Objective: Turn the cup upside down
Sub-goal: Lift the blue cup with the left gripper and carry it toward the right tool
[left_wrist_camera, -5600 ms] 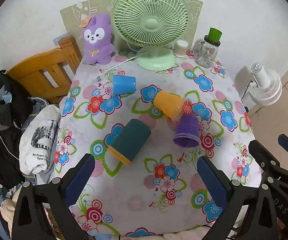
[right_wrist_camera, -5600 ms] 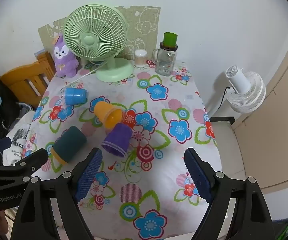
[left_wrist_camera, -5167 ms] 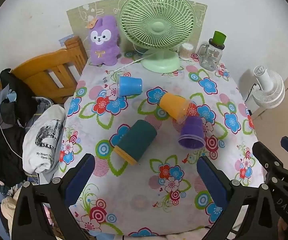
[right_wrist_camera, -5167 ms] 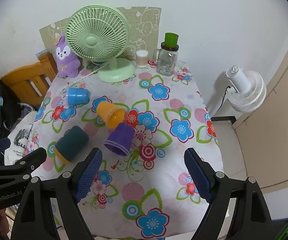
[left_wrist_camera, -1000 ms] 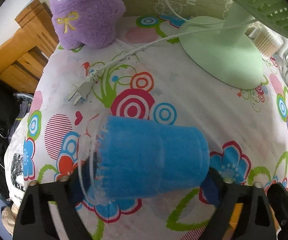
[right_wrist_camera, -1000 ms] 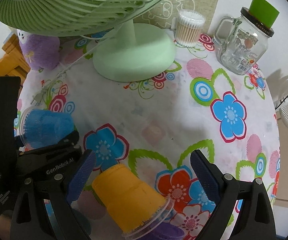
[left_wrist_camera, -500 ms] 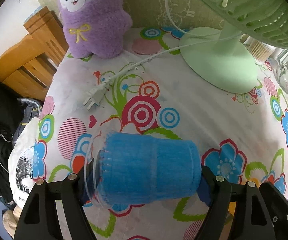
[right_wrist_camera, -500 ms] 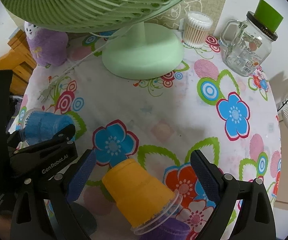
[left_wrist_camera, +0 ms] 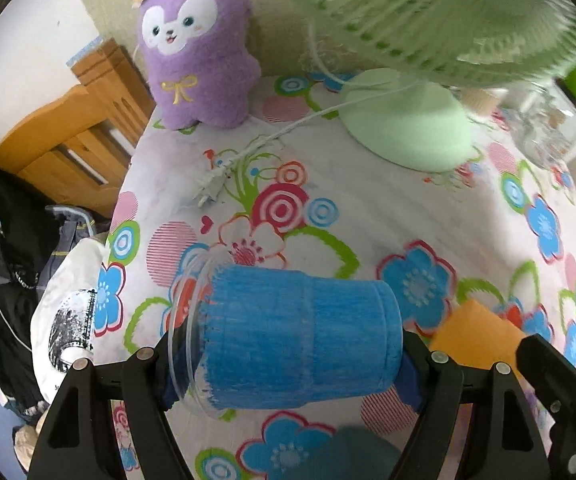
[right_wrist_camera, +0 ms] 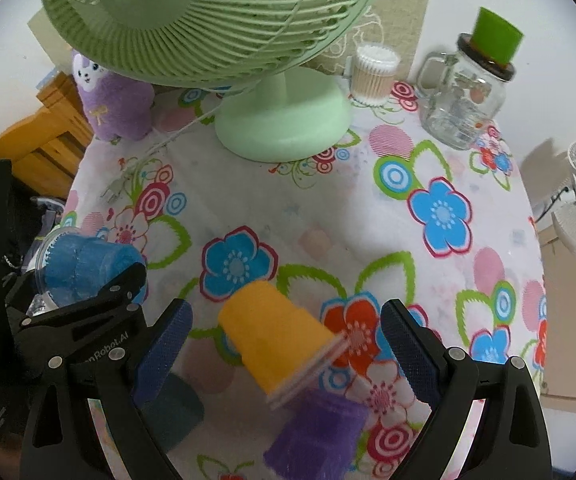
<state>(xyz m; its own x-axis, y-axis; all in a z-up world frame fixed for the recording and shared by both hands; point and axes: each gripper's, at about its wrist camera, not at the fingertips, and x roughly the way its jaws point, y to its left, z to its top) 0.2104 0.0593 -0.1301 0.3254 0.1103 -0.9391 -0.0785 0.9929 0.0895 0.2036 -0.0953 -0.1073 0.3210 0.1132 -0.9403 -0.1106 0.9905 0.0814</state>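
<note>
Left wrist view: the left gripper is closed on the blue cup, one pad at the clear rim on the left and the other at the base on the right, so the cup lies on its side between them, its mouth to the left. It appears raised off the tabletop, though I cannot tell for sure. Behind it on the floral cloth lie a white plug and its cord, leading toward the green fan. A purple plush stands at the back edge beside the fan's base, and a glass jar with a green lid is at the far right.

In the right wrist view the right gripper is wide open and holds nothing. The orange cup lies on its side between its fingers without touching them, mouth toward the lower right. A purple cup lies just below it, and a teal cup shows low on the left, partly behind the left finger. A tub of cotton swabs stands between the fan and the jar.
</note>
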